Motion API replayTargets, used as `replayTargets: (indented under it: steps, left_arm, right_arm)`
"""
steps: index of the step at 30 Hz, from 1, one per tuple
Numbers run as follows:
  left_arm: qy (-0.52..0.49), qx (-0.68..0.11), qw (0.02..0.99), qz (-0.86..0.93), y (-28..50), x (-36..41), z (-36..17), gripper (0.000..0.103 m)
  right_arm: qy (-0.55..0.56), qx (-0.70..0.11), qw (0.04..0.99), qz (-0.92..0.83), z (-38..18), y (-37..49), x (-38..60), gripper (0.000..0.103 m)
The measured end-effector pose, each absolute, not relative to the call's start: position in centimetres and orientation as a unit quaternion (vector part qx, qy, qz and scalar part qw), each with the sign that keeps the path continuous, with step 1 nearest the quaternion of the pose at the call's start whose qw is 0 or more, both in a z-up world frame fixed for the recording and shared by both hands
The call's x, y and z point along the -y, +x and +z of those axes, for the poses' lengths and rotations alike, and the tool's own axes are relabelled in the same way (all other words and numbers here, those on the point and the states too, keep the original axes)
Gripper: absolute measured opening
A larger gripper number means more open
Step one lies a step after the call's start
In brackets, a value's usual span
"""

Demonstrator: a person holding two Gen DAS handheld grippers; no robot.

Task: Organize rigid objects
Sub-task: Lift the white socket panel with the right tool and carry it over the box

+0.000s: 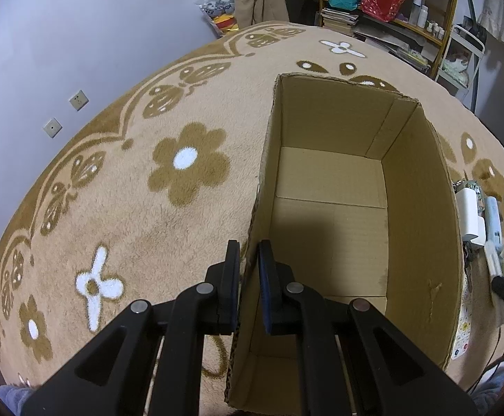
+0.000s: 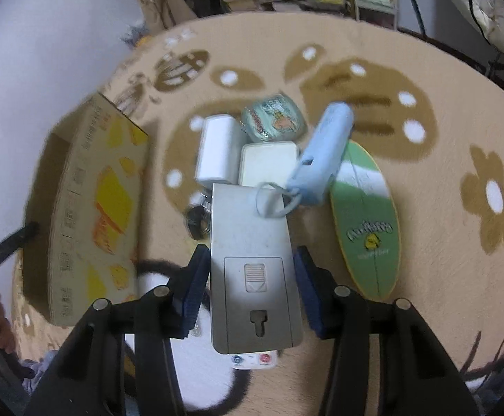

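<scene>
- In the left wrist view, the left gripper (image 1: pixel 248 260) is seen low in the frame with its fingers narrowed on the near-left wall of an open cardboard box (image 1: pixel 421 208); one finger lies outside the wall, the other inside, so the box is judged to be steadied.
- The box is shown empty, standing on a flower-patterned tan rug (image 1: pixel 147 208) right of centre in that frame.
- In the right wrist view, the right gripper (image 2: pixel 250 284) is held low at centre with its fingers spread wide on either side of a grey remote control (image 2: pixel 252 242), which lies back-up with its battery cover showing; a small gap is seen at each pad, so nothing is gripped yet.
- Beyond the remote, toward the upper middle of the frame, a cluster is gathered: a white charger (image 2: pixel 217 149), a white square case (image 2: pixel 269 163), a patterned round pouch (image 2: pixel 272 121) and a light-blue device (image 2: pixel 328 152) whose loop strap rests on the remote.
- A green oval board (image 2: pixel 366 222) lies at centre right; the box is seen at the left edge.
- The step in hand is judged to be the first pick, as nothing is yet in the box.
- The next move calls for the fingers to be closed on the remote's long sides, and the remote to be lifted clear of the strap and carried left to the box.
- The strap may be dragged along.
</scene>
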State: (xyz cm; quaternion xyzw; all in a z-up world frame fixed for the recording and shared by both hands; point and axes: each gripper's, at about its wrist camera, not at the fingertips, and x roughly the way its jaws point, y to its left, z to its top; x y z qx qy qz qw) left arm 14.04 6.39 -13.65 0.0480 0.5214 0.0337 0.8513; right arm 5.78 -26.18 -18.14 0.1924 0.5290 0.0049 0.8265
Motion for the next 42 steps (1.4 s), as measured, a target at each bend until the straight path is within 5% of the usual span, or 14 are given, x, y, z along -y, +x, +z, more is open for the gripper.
replayTargets:
  steps: [25,42]
  left_arm:
    - [0.053,-0.529,0.846,0.037,13.6,-6.2,-13.7,0.008]
    - [0.077,-0.521,0.849,0.039,13.2,-5.2,-13.5,0.008]
  right_arm:
    - [0.161,-0.432,0.884,0.076,-10.3,11.0,20.2,0.053]
    - [0.152,-0.414,0.887,0.138,-10.1,11.3,14.7,0.053]
